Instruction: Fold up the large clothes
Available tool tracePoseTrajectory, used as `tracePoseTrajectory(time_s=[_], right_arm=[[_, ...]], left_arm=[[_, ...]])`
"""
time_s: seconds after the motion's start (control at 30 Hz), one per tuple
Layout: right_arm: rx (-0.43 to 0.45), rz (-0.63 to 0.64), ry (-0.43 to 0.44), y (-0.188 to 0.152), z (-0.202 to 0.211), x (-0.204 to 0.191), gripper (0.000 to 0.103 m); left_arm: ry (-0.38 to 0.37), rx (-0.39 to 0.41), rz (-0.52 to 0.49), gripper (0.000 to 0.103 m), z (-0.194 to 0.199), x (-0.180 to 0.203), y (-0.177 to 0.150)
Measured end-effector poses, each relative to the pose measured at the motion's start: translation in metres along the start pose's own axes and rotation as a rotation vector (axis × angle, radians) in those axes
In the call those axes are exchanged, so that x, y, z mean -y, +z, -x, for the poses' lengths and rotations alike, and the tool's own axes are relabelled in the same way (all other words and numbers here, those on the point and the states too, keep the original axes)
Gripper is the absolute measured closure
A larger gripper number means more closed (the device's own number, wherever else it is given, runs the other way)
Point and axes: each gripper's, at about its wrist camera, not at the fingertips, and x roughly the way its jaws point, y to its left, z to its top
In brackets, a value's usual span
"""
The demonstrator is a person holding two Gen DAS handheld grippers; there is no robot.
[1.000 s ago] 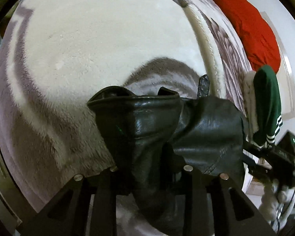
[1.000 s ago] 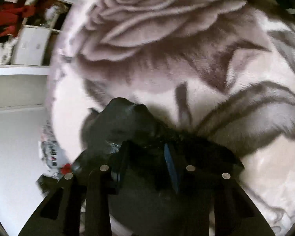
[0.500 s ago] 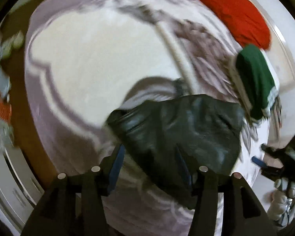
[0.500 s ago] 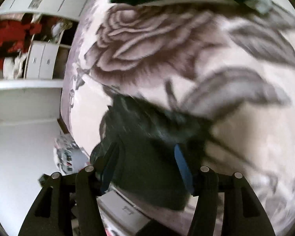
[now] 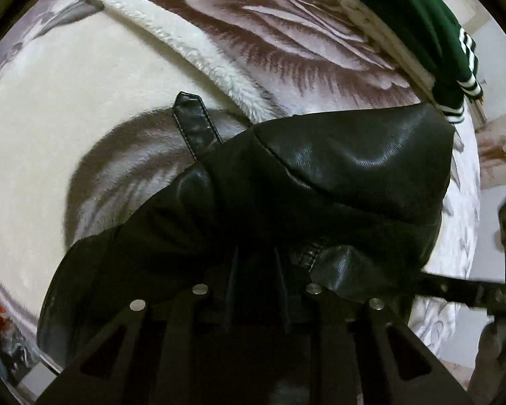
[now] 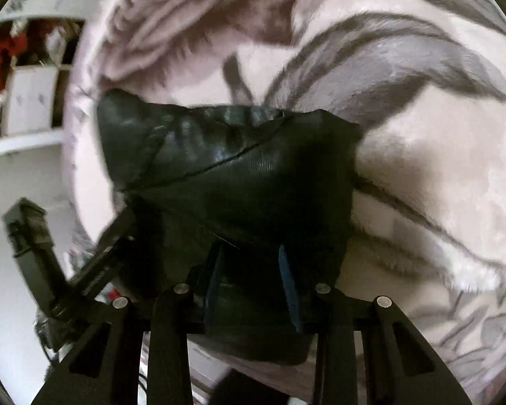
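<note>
Filling the lower centre of the left wrist view, the black leather jacket [image 5: 320, 182] lay bunched on the flowered blanket [image 5: 50, 108], a strap poking up toward the upper middle. The left gripper [image 5: 253, 283] had its jaws closed in on a thick fold of the leather at the bottom centre. A green striped garment [image 5: 421, 30] sat at the upper right, near the jacket's far edge.

In the right wrist view, the jacket [image 6: 239, 168] covered the middle of the frame, and the right gripper [image 6: 249, 283] had its jaws clamped on leather at the lower centre; the blue pads [image 6: 288, 287] pressed into it.

The leather looked heavy, thick and smooth, likely slippery and springy at creases, so taking hold at seams or doubled edges would probably serve best.
</note>
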Motion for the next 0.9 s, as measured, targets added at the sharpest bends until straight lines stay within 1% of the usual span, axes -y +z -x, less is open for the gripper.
tracePoseTrajectory(time_s=[0.1,0.23,0.3,0.37,0.43,0.47,0.5,0.53,0.57,0.6,0.63,0.7,0.73,0.77,0.8,0.87,0.9], right_arm=[[-0.044,-0.008,-0.092,0.012,-0.018,-0.010,0.067],[-0.044,0.001,-0.226,0.018,-0.040,-0.028,0.066],[-0.050,-0.034,-0.231,0.020,-0.043,-0.027,0.065],[-0.068,-0.046,-0.200,0.020,-0.037,-0.025,0.065],[-0.057,-0.030,-0.147,0.011,-0.018,-0.024,0.065],[-0.033,-0.027,-0.094,0.003,-0.005,-0.022,0.061],[-0.008,-0.029,-0.031,-0.005,0.007,-0.018,0.052],[0.021,-0.042,0.040,-0.016,0.019,-0.012,0.046],[0.052,-0.069,0.100,-0.030,0.032,-0.003,0.035],[0.090,-0.106,0.147,-0.044,0.042,0.008,0.031],[0.126,-0.152,0.192,-0.059,0.048,0.020,0.030],[0.158,-0.218,0.271,-0.078,0.046,0.041,0.026],[0.175,-0.270,0.318,-0.090,0.039,0.057,0.026],[0.183,-0.301,0.347,-0.094,0.033,0.066,0.026],[0.191,-0.335,0.391,-0.101,0.022,0.078,0.026],[0.199,-0.408,0.451,-0.114,0.000,0.095,0.026],[0.204,-0.461,0.520,-0.127,-0.014,0.104,0.025]], left_arm=[[-0.014,-0.005,-0.005,0.084,-0.002,-0.004,0.001],[-0.040,-0.026,-0.001,0.084,-0.013,-0.011,0.004],[-0.071,-0.034,-0.007,0.084,-0.014,-0.014,0.004],[-0.106,-0.038,-0.005,0.084,-0.009,-0.016,0.004],[-0.146,-0.040,0.007,0.084,0.003,-0.018,0.005],[-0.160,-0.039,0.015,0.084,0.013,-0.020,0.003],[-0.183,-0.037,0.025,0.082,0.026,-0.024,-0.002],[-0.204,-0.035,0.035,0.078,0.035,-0.028,-0.006],[-0.243,-0.031,0.057,0.072,0.048,-0.036,-0.014],[-0.273,-0.023,0.081,0.053,0.059,-0.044,-0.023],[-0.289,-0.017,0.100,0.042,0.067,-0.052,-0.031],[-0.344,-0.013,0.162,0.042,0.078,-0.070,-0.053],[-0.359,-0.021,0.182,0.042,0.081,-0.079,-0.064],[-0.371,-0.022,0.205,0.042,0.079,-0.084,-0.073],[-0.378,-0.020,0.225,0.042,0.074,-0.088,-0.084],[-0.383,-0.036,0.255,0.042,0.061,-0.091,-0.098],[-0.394,-0.041,0.275,0.042,0.051,-0.091,-0.106]])
